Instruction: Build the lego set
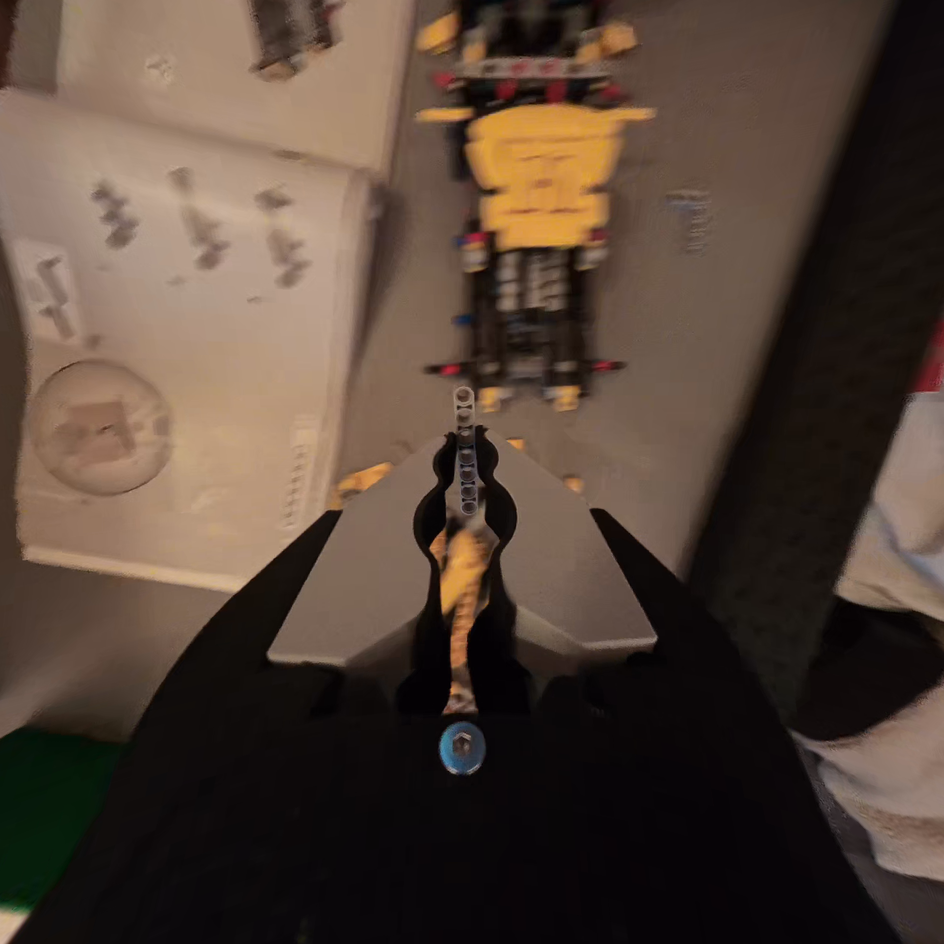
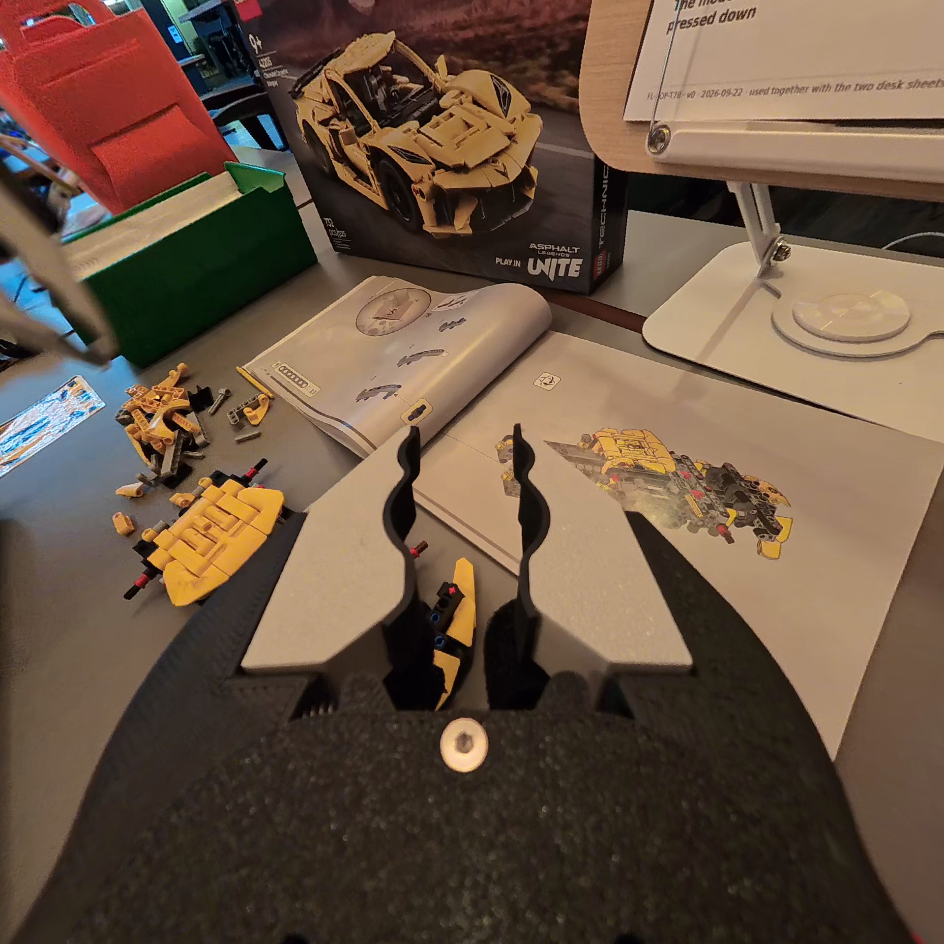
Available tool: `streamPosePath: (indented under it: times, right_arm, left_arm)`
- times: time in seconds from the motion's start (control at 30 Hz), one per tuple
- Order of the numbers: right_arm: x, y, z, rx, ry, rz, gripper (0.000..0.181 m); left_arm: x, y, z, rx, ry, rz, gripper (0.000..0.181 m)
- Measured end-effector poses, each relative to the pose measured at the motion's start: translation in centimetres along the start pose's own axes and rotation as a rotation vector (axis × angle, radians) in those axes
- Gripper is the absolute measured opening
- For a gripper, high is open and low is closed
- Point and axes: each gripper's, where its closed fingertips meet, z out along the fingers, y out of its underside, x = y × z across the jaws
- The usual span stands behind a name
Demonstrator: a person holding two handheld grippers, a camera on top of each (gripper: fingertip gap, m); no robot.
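In the left wrist view, my left gripper (image 1: pixel 466 439) is shut on a thin grey beam with holes (image 1: pixel 463 403), whose end sticks out past the tips. It points at a long yellow and black car model (image 1: pixel 541 184) lying on the grey table; the view is blurred. In the right wrist view, my right gripper (image 2: pixel 466 434) is open and empty above the table. A small yellow and black sub-assembly (image 2: pixel 457 608) lies below, between its fingers. The yellow model (image 2: pixel 214 541) lies to the left, partly hidden by the left finger.
A pile of loose yellow and grey parts (image 2: pixel 158 419) lies left, beside a sticker sheet (image 2: pixel 46 414). An open instruction booklet (image 2: pixel 408 352) lies ahead, also in the left wrist view (image 1: pixel 204 357). Behind are the set's box (image 2: pixel 449 153), a green bin (image 2: pixel 194 265) and a white stand (image 2: pixel 766 306). The gap from one gripper's tips to the other's is roughly 25 centimetres.
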Motion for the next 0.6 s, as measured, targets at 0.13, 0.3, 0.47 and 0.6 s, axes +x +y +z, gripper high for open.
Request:
streamPosePath:
  times: [0.13, 0.3, 0.47, 0.6]
  right_arm:
    - [-0.1, 0.0, 0.0, -0.006, 0.0, -0.007, 0.035]
    - [-0.4, 0.0, 0.0, -0.005, -0.002, -0.012, 0.035]
    - [-0.7, -0.1, 0.1, -0.004, -0.007, -0.02, 0.035]
    - [-1.0, 0.2, 0.5, -0.011, -0.021, -0.017, 0.035]
  left_arm:
    - [10.6, -2.9, 2.3, 0.101, 0.074, 0.077, 0.007]
    - [17.5, -5.2, 10.1, 0.066, 0.121, 0.134, 0.007]
    - [18.1, -5.7, 14.4, -0.013, 0.123, 0.121, 0.007]
    - [18.0, -5.4, 15.7, -0.069, 0.105, 0.128, 0.007]
